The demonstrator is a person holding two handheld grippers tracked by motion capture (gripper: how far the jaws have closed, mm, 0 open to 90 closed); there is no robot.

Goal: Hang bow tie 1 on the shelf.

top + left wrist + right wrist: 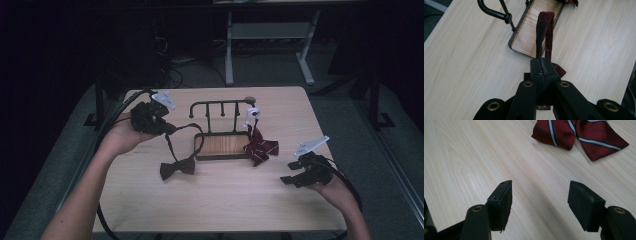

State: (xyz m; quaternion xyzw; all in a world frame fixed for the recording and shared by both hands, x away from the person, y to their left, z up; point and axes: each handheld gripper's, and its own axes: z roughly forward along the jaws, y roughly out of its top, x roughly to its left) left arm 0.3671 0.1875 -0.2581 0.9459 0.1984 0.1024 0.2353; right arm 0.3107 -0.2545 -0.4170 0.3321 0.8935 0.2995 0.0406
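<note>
maroon strap (545, 32) end hidden between jaws

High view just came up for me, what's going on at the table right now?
A person works two handheld grippers over a wooden table. The left gripper is shut on the strap of a dark bow tie, whose bow lies on the table in front of a small black rack with a wooden base. The right gripper is open, holding nothing, near a striped red bow tie lying at the rack's right end.
</note>
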